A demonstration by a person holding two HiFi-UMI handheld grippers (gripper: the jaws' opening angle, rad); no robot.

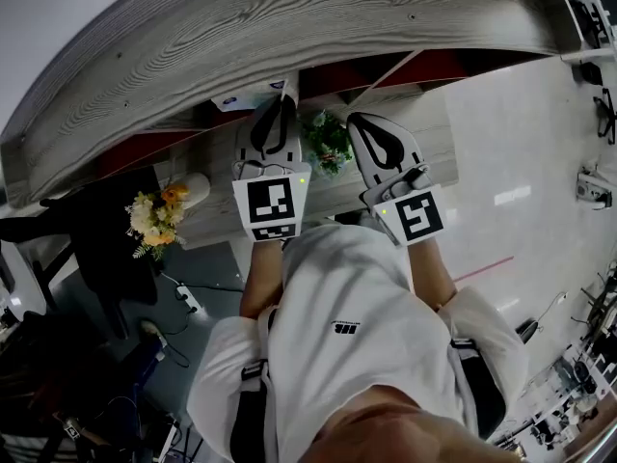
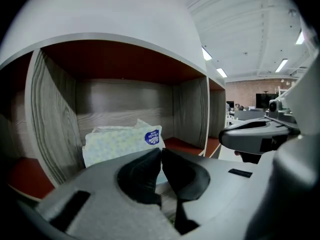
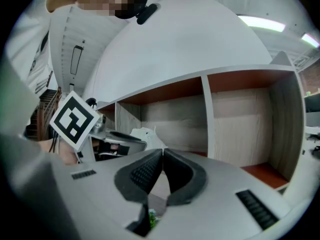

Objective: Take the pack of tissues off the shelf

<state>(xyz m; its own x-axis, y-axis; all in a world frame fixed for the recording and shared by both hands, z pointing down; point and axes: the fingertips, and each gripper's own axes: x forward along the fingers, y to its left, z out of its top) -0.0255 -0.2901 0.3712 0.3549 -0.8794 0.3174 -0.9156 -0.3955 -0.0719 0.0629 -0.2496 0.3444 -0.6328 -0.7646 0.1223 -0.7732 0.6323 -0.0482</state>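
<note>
A pale green-patterned pack of tissues (image 2: pixel 120 143) with a blue round label lies in a shelf compartment with grey wood walls and a red floor. In the head view its end (image 1: pixel 249 95) peeks out from under the shelf's top edge. My left gripper (image 2: pixel 161 151) is shut and empty, held just in front of the pack and pointing at it; the head view shows that gripper (image 1: pixel 281 104) close below the pack. My right gripper (image 3: pixel 162 151) is shut with nothing in it, facing the neighbouring compartments (image 3: pixel 240 129). The right gripper (image 1: pixel 364 123) hangs beside the left one.
The curved grey wood shelf top (image 1: pixel 289 37) arches over the compartments. A green plant (image 1: pixel 328 143) stands on the lower ledge between the grippers, a vase of flowers (image 1: pixel 159 215) to the left. A vertical divider (image 3: pixel 206 119) splits the compartments. Equipment lines the floor at the right.
</note>
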